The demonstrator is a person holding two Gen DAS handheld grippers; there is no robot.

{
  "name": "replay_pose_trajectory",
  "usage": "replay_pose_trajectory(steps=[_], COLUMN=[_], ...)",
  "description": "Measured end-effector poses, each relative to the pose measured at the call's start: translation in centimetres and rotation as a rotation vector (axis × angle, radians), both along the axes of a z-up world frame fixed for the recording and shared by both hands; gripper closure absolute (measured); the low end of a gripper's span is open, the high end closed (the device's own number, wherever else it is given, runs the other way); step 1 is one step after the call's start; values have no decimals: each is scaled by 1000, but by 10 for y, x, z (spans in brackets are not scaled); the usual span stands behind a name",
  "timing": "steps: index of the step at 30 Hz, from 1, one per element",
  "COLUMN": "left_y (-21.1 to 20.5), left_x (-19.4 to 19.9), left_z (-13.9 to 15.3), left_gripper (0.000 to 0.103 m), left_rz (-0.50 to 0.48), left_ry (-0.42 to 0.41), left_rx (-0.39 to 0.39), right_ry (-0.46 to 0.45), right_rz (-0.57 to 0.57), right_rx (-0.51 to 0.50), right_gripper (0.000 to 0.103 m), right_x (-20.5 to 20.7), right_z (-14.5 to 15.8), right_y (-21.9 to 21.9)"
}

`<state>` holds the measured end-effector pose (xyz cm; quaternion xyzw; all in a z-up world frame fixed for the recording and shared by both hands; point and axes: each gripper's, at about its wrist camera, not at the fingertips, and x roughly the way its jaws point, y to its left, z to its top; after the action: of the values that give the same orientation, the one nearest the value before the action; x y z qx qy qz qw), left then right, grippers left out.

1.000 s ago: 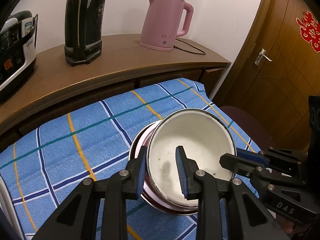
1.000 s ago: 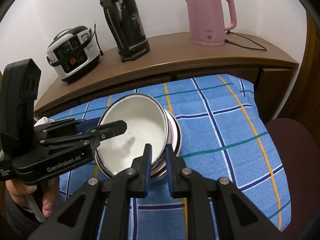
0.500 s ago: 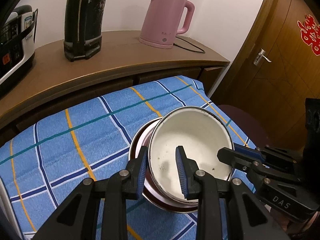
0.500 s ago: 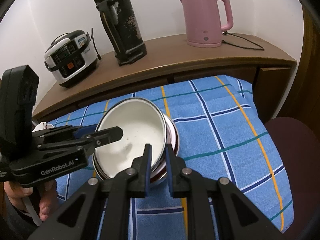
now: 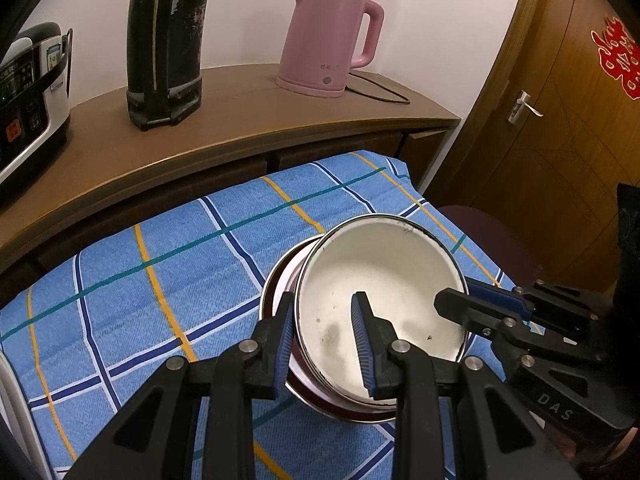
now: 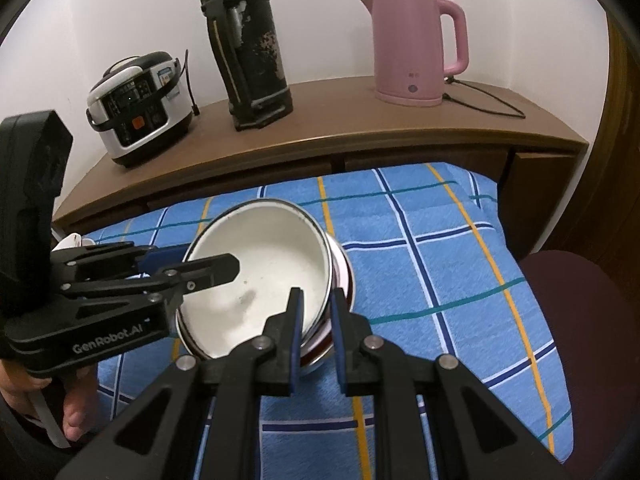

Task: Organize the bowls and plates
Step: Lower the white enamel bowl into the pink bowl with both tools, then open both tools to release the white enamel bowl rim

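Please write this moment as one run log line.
left gripper: shut on bowl rim | right gripper: shut on rim | bowl: tilted

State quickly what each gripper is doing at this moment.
Left gripper: shut on the rim of the white enamel bowl.
Right gripper: shut on the same bowl's opposite rim.

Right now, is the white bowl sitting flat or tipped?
Tipped. The white bowl leans in the dishes beneath, its rim higher on one side, pinched by the left gripper and the right gripper.
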<state>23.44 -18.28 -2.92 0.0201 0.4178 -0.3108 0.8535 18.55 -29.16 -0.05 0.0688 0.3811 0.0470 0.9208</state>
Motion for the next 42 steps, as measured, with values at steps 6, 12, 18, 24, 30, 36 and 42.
replay_pose_trajectory(steps=[6, 12, 18, 24, 30, 36, 42], left_y=[-2, -5, -4, -5, -7, -8, -11], left_x=[-2, -4, -5, -4, -7, -7, -10], left_z=[1, 3, 4, 2, 4, 3, 3], left_gripper=[73, 73, 73, 73, 73, 73, 73], left_rz=[0, -13, -20, -22, -34, -32, -36], left_ry=[-26, -48, -59, -56, -67, -80, -114], left_rx=[17, 26, 25, 23, 11, 23, 53], right_ry=[0, -3, -13, -13, -23, -26, -40], right_rz=[-2, -13, -12, -20, -42, -43, -51], right_rx=[-9, -21, -45, -40, -31, -14, -4], right_gripper=[88, 88, 88, 88, 88, 76, 66], right_x=[0, -1, 0, 0, 0, 0, 0], right_z=[-1, -1, 0, 0, 2, 0, -1], right_y=[0, -1, 1, -4, -11, -14, -16])
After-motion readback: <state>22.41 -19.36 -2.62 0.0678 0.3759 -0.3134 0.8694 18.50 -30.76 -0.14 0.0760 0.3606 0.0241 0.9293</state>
